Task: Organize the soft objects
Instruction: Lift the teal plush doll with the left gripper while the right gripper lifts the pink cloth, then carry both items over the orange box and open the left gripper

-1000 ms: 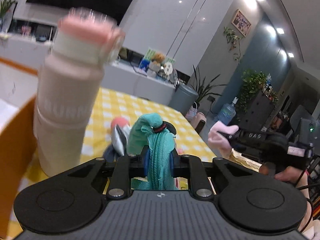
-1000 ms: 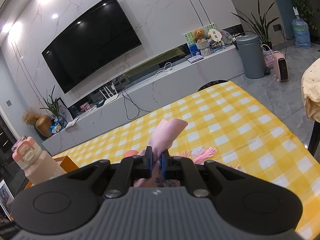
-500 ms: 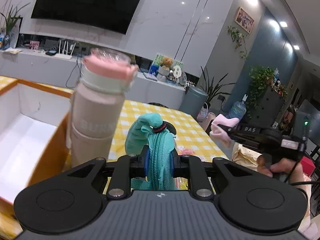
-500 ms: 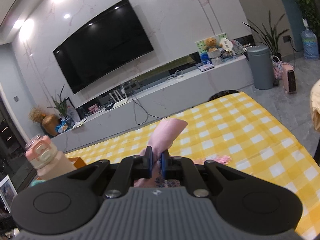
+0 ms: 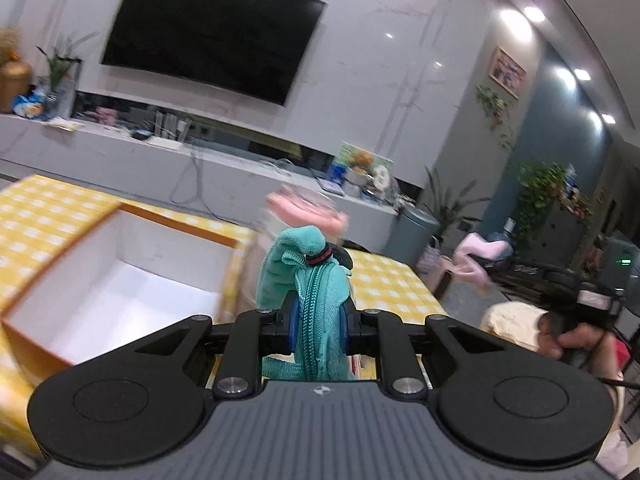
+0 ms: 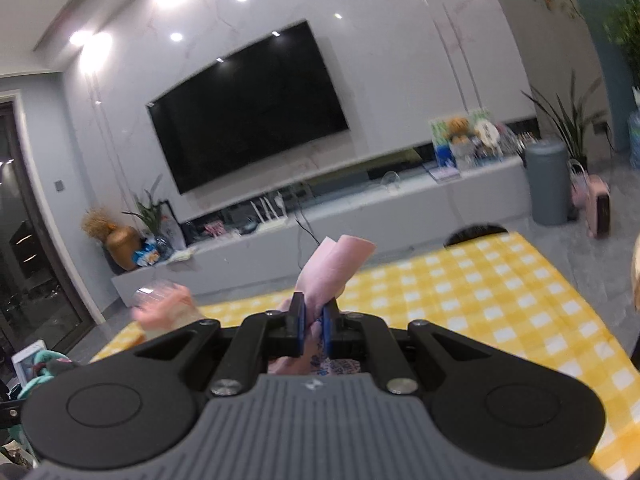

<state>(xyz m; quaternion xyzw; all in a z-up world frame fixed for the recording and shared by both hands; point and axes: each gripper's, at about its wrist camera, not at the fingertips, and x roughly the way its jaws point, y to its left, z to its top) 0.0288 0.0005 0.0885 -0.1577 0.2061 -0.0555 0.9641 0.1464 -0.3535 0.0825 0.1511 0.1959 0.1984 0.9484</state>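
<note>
Both items are lifted but neither is boxed: the left gripper [image 5: 318, 330] clamps a teal zippered pouch [image 5: 308, 276], the right gripper [image 6: 314, 326] pinches a pink cloth [image 6: 334, 262], and the white-lined box [image 5: 116, 276] holds nothing visible.

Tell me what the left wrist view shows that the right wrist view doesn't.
Only the left wrist view shows the open orange box with its white inside, the left gripper shut on the teal zippered pouch, and the right gripper seen from outside, off to the right.

Only the right wrist view shows the right gripper close up, shut on the pink soft item.

Both show the yellow checked tablecloth, the wall TV, the grey bin and a blurred pink bottle.
</note>
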